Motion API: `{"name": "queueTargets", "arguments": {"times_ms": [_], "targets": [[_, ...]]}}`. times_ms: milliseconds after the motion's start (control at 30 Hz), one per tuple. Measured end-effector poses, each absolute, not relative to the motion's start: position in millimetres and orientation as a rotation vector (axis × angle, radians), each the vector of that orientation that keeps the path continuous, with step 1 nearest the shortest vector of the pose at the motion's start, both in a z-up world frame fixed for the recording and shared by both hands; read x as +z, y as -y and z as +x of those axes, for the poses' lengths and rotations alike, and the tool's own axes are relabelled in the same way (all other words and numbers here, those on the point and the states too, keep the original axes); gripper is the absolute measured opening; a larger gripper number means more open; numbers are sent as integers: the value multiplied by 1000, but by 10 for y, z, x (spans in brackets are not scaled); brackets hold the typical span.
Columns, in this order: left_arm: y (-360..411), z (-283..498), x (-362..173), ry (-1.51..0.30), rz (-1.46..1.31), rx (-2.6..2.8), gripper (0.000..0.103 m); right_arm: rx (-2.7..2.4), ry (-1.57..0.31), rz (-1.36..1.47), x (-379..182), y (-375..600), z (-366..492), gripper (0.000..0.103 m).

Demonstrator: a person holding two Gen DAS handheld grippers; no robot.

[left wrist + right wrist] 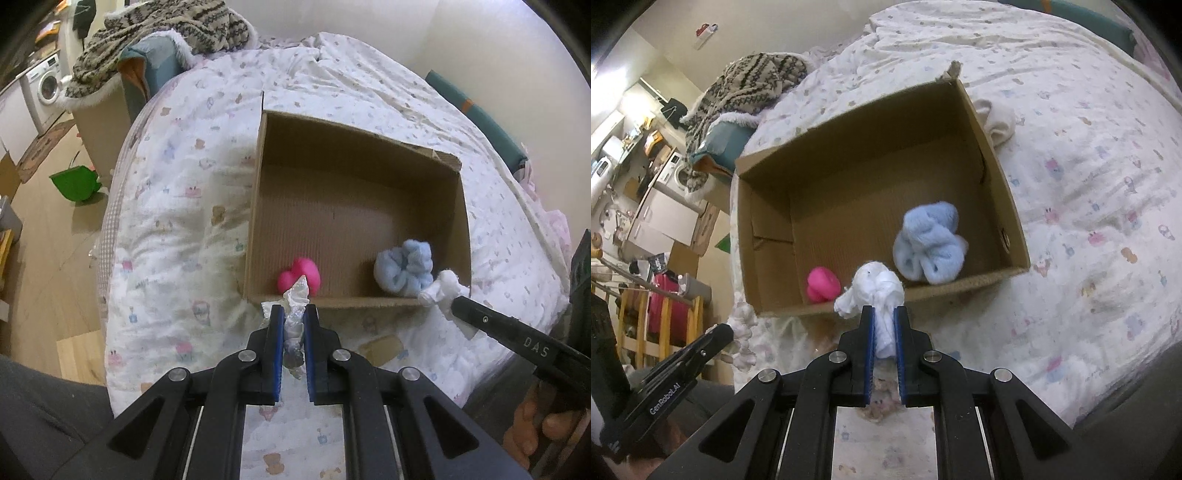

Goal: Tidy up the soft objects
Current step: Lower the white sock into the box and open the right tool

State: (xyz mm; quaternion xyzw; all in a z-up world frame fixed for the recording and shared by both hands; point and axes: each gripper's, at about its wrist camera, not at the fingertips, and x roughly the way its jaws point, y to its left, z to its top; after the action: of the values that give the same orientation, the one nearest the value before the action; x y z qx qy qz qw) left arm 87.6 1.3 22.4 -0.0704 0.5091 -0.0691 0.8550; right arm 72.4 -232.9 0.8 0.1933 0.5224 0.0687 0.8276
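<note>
Two claws hang over a bed (177, 206), each clenched on a soft bundle. The bed, under a white quilt (1089, 184) printed with small bears and animals, fills the space ahead of and below both claws. A patterned knit blanket (162, 40) is heaped at the bed's far left corner, well beyond the left claw (294, 314).

An open cardboard box (255, 206) sits on the quilt just ahead of both claws, its near wall almost under their tips. Inside it, a rolled blue cloth (929, 243) lies by the near wall, just ahead and to the right of the right claw (885, 314). A pink ball (823, 285) lies near the same wall, ahead and to the left of the right claw and directly ahead of the left one.

The right claw grips a knotted white cloth (871, 288), whose bulk pokes out past the tips to about the box's near edge. The left claw pinches a crinkled, clear-and-white plastic wad (295, 310), its tip reaching the near wall. A cream cloth (997, 122) lies on the quilt outside the box, touching its far right wall.
</note>
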Motion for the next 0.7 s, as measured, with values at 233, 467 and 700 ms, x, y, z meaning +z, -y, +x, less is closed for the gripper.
{"name": "queueTargets", "arguments": {"times_ms": [233, 467, 700], "targets": [[22, 970, 291, -1051, -106, -139, 9, 147, -1078, 415, 55, 2320, 845, 12], [136, 1154, 252, -1057, -63, -131, 9, 164, -1074, 421, -23, 2294, 1068, 12], [333, 1425, 159, -1068, -18, -128, 9, 179, -1094, 411, -211, 2224, 1361, 12]]}}
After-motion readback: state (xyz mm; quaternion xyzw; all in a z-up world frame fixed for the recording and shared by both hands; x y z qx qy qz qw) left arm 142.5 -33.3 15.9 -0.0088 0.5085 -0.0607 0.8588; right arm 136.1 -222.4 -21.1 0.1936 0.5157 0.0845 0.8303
